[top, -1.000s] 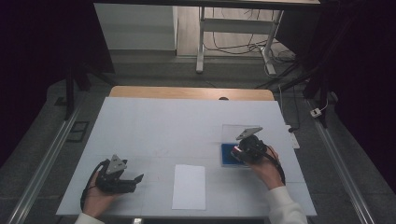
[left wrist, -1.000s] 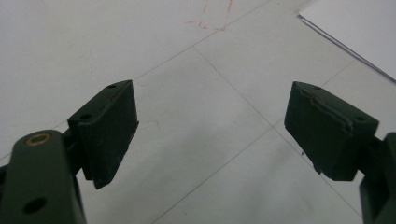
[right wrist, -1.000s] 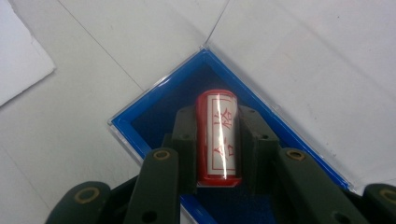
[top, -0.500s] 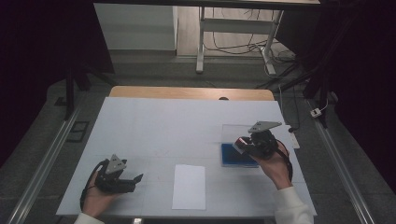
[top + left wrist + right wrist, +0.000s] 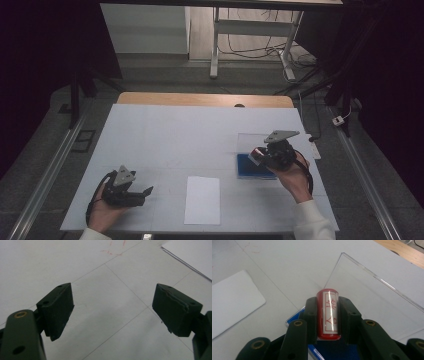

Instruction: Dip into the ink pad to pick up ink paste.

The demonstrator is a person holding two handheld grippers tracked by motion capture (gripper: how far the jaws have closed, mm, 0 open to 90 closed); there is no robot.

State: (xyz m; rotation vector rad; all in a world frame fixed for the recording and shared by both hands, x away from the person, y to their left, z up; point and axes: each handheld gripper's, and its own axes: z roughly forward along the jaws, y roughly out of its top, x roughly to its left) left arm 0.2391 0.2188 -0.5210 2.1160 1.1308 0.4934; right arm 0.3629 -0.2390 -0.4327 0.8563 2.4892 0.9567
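My right gripper (image 5: pixel 328 301) is shut on a red cylindrical stamp (image 5: pixel 329 312) with a white label bearing red characters. In the high view the right gripper (image 5: pixel 258 156) hangs just above a blue ink pad (image 5: pixel 249 169), whose clear lid (image 5: pixel 250 142) lies open behind it. The pad (image 5: pixel 293 320) shows beneath the jaws, with the clear lid (image 5: pixel 374 297) to the right. A white sheet of paper (image 5: pixel 202 200) lies at the front middle of the table. My left gripper (image 5: pixel 146 192) rests near the table's front left, open with nothing between its jaws (image 5: pixel 112 307).
The white table (image 5: pixel 175 135) has a wooden strip (image 5: pixel 200 99) along its far edge. A corner of the paper (image 5: pixel 192 252) lies ahead and to the right of the left gripper. Metal rails (image 5: pixel 45 175) run along both sides of the table.
My right gripper has lifted up and slightly to the right with the stamp in it, off the blue pad. The left gripper has stayed put.
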